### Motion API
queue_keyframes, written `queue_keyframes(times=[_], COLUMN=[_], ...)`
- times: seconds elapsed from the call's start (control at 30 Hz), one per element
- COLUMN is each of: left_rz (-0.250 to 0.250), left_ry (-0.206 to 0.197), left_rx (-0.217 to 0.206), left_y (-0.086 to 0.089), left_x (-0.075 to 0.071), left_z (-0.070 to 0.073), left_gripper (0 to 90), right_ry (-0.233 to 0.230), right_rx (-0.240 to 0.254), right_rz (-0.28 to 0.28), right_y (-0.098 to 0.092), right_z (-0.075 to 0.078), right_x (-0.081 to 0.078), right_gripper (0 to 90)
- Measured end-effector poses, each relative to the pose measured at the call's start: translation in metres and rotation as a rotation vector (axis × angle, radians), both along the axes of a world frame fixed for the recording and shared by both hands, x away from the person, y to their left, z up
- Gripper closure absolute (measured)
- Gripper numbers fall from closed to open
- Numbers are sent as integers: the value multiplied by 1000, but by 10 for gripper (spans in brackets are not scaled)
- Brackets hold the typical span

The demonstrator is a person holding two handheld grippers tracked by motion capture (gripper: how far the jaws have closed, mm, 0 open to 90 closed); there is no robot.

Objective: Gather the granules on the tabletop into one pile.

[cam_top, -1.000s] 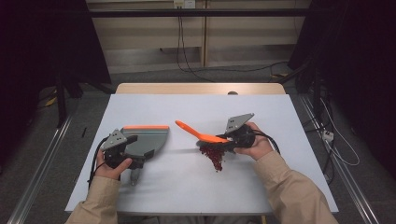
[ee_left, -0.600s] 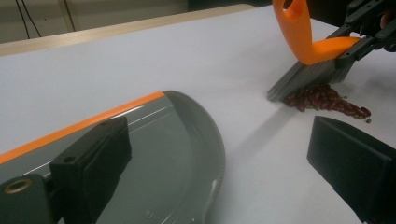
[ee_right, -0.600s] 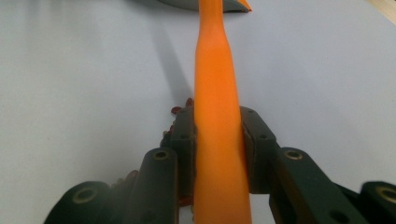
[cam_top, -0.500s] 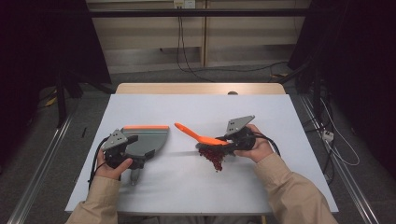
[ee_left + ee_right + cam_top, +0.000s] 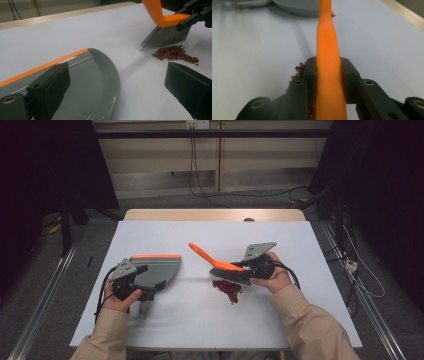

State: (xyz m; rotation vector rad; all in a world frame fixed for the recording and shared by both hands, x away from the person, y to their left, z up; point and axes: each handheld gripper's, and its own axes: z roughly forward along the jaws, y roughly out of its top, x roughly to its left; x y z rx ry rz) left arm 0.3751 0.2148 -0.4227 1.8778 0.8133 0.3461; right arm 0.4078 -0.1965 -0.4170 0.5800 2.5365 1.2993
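**A:** ok so the right gripper (image 5: 240,269) has its two black jaws clamped tight on the orange plastic handle of the hand brush (image 5: 215,260). Its own camera has the handle (image 5: 327,62) running straight up the middle between the pads, which the high view can't show

**B:** yeah, and from above you get the layout instead. The little pile of dark red beans (image 5: 227,289) sits just below the brush's grey bristles, on the near side of that gripper. What about the other side?

**A:** the left gripper (image 5: 145,292) is at the grey plastic dustpan with the orange strip along its edge (image 5: 157,267). In its own view the left jaw is over the pan (image 5: 95,85) and the right jaw stands off over bare table, so they look apart. Can't tell if anything's actually pinched tho

**B:** that same view has the bristles (image 5: 165,37) touching the table right behind the beans (image 5: 175,53). Room-wise?

**A:** open stretch of white table (image 5: 200,315) between the pan's curved lip and the beans, both well in from the table edges

**B:** both forearms in tan sleeves come in low from the near edge, hands wrapped round the gripper bodies, right one pointing left toward the pan
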Motion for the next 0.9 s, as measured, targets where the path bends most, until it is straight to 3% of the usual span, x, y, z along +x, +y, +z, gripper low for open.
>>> queue_keyframes(times=[0.13,0.33,0.5,0.67,0.9], left_rz=[-1,3,0,0,2], left_ry=[0,-1,-1,-1,1], left_rx=[-1,-2,-2,-4,-2], left_y=[0,0,0,0,0], left_x=[0,0,0,0,1], left_z=[0,0,0,0,0], left_gripper=[62,62,62,62,62], right_ry=[11,76,154,212,202], right_rx=[36,116,179,173,157], right_rz=[-16,12,55,81,62], right_y=[-1,7,15,19,15], right_z=[7,14,10,-6,-15], right_x=[1,-15,-31,-36,-23], right_gripper=[711,711,711,711,712])
